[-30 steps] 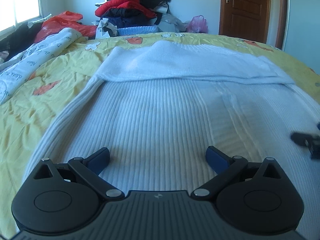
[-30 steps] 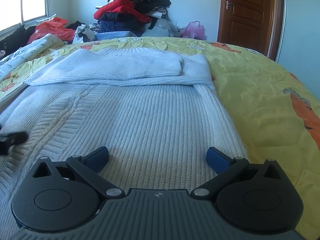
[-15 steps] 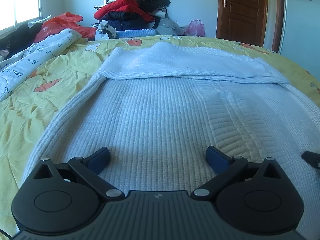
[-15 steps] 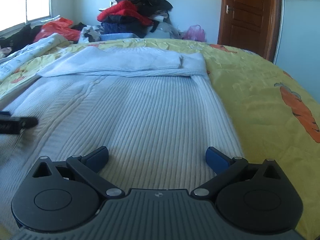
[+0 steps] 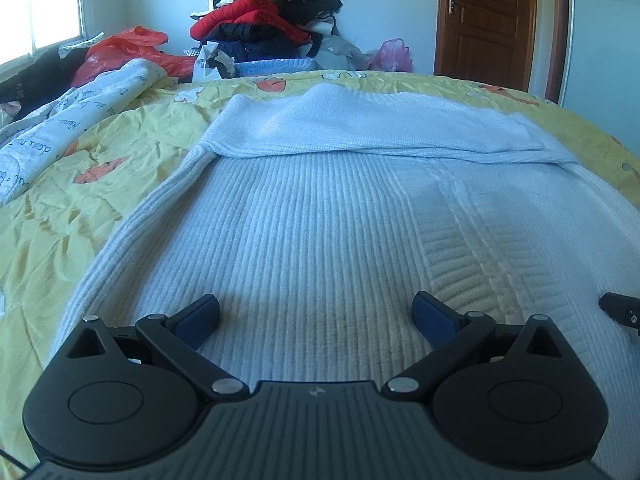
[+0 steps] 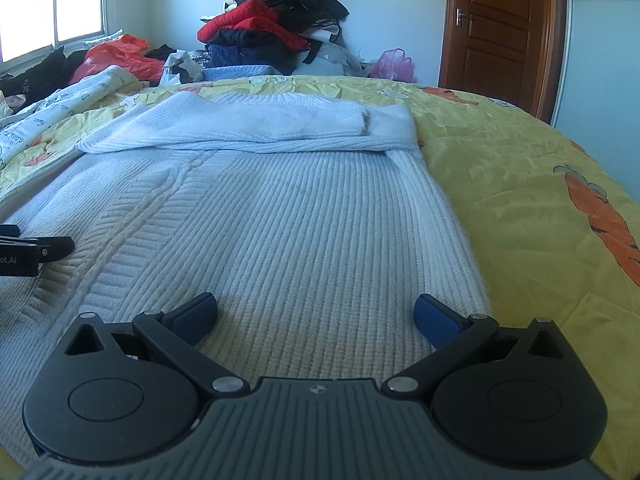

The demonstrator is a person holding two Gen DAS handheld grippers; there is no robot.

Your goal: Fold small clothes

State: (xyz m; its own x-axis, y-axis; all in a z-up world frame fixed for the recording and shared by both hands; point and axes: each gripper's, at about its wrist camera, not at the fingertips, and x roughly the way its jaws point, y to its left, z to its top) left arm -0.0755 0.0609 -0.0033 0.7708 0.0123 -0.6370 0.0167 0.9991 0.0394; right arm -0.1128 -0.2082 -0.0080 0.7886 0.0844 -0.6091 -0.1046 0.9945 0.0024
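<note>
Chunky white sweater [image 5: 320, 240] on the bed [image 6: 520, 168], both my left tongs [image 5: 316, 314] and right tongs [image 6: 316, 312] wide open over its hem, so uneven pinches could skew the fold.

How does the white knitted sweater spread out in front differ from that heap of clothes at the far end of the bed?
The white sweater lies flat on the yellow bedspread, its far part folded over; the clothes heap is piled high and unfolded. The sweater is one pale ribbed piece; the heap mixes red, black and dark blue garments. The sweater sits right under both open tools; the heap is far beyond them. Both are clothing.
</note>
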